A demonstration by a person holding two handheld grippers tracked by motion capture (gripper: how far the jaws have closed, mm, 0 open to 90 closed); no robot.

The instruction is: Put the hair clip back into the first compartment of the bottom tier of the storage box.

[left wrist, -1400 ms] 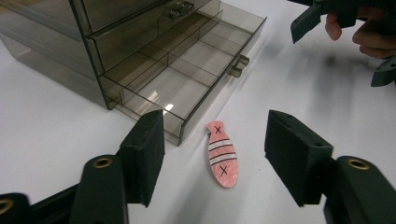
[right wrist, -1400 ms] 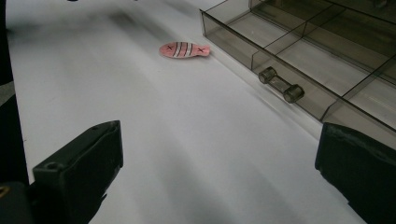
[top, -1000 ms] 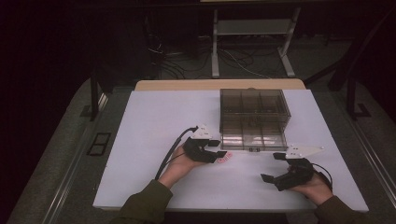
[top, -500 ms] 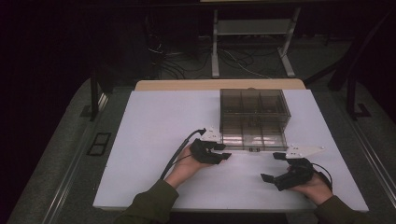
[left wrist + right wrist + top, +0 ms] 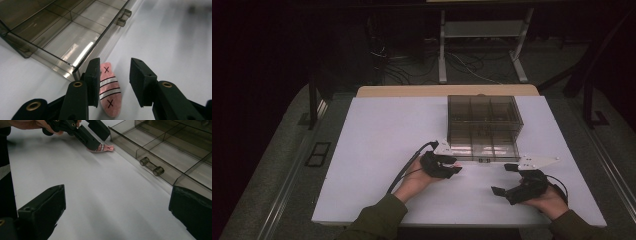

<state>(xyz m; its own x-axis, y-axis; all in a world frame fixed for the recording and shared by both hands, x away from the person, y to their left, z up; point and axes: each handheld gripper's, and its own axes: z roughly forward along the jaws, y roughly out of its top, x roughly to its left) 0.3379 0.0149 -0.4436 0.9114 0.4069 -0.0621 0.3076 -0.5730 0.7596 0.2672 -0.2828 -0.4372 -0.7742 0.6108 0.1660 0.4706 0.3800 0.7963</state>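
Observation:
A small pink oval piece (image 5: 109, 93) with black stripes and two X marks lies flat on the white table (image 5: 377, 145), just in front of a smoky clear compartment box (image 5: 484, 127). My left gripper (image 5: 455, 168) reaches down over the piece, one jaw on each side. Its jaws have just been closing; one pad sits against the piece, while a gap shows at the other. From the right gripper view, the pink piece (image 5: 106, 148) pokes out beyond the left gripper (image 5: 101, 138). My right gripper (image 5: 503, 179) rests open on the table, nothing between its jaws.
The box (image 5: 175, 152) has several compartments and a small clear handle (image 5: 152, 167) on its front wall. Its front corner (image 5: 75, 68) stands right beside the left jaw. Dark floor, cables and a metal stand lie beyond the table's far edge.
My left gripper has slid a little to the right, toward the box front, and its jaws have narrowed around the pink piece. The right gripper has stayed put.

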